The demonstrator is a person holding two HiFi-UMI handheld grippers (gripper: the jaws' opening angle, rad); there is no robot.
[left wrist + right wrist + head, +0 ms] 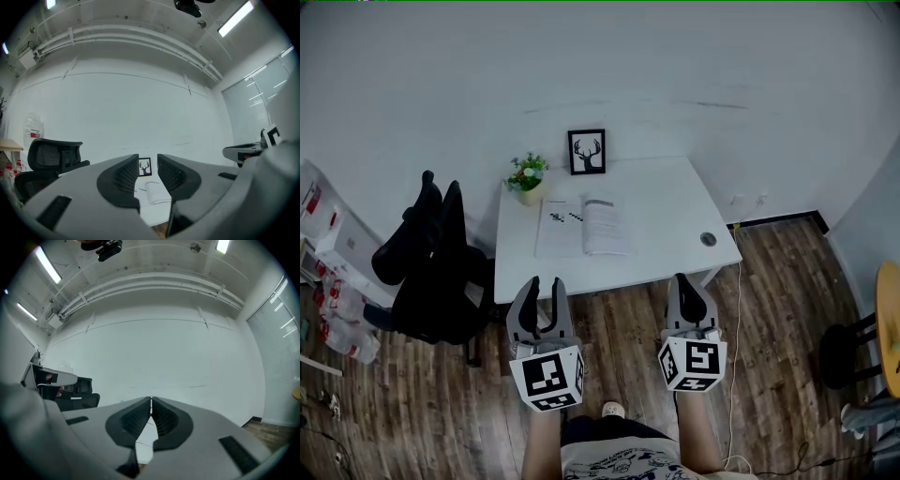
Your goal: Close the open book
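An open book [582,226] lies flat on the white desk [666,202], its pages up, left of the desk's middle. In the left gripper view the book [154,193] shows small between the jaws, far ahead. My left gripper [540,284] hovers short of the desk's front edge over the floor, jaws apart with nothing between them [148,176]. My right gripper [690,283] is level with it to the right, also short of the desk; its fingertips meet [150,402] and hold nothing.
A framed deer picture [587,152] and a small potted plant [528,177] stand at the desk's back edge. A round cable hole [708,239] sits at the front right. A black office chair [431,267] stands left of the desk. A cable [737,309] trails over the wood floor.
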